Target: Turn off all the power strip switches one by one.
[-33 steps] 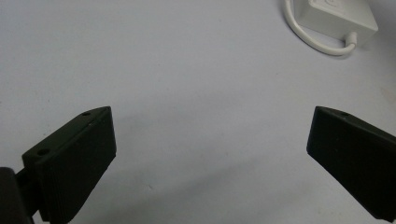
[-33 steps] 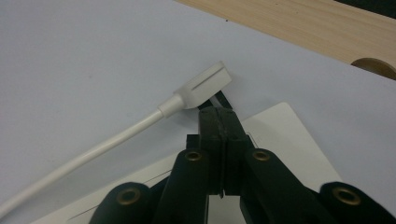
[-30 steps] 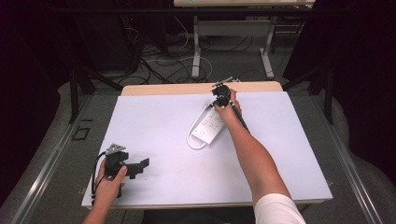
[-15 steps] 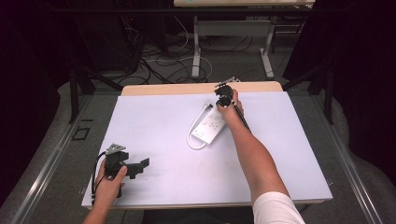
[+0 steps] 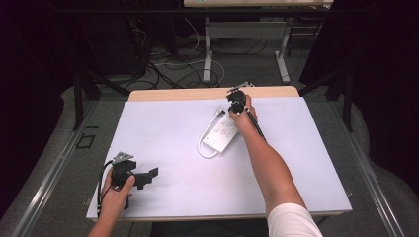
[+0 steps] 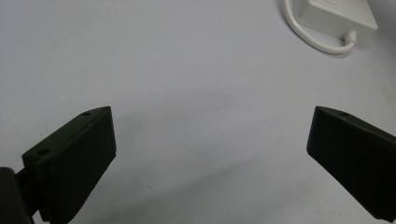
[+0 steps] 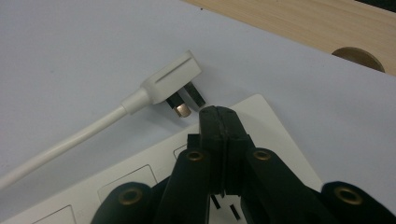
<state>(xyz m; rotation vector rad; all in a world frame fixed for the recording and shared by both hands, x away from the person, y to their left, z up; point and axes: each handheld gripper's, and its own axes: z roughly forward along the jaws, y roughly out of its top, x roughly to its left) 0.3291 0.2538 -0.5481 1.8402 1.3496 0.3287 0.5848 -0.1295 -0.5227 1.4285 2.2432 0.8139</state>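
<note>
The left gripper (image 5: 148, 175) sits low over the white tabletop (image 5: 163, 133), near the person's side. Its jaws are spread wide and hold nothing. Far ahead of it and off to its right lies the white power strip (image 6: 338, 14), with its white cord (image 6: 310, 39) curling in a loop.

The right gripper (image 7: 218, 114) is right over the power strip (image 7: 154, 179), at its far end. Its jaws are pressed tight together with nothing between them. Just ahead of its tip, a little to the left, lies the white plug (image 7: 170, 79) on its side, with its metal pins poking toward the gripper.

The power strip looks like hard, smooth plastic. It is probably light and stiff, and may slide on the tabletop. The cord is bendy and would flop. The plug looks like the best spot to grab: pinch its flat white body, not the pins.
</note>
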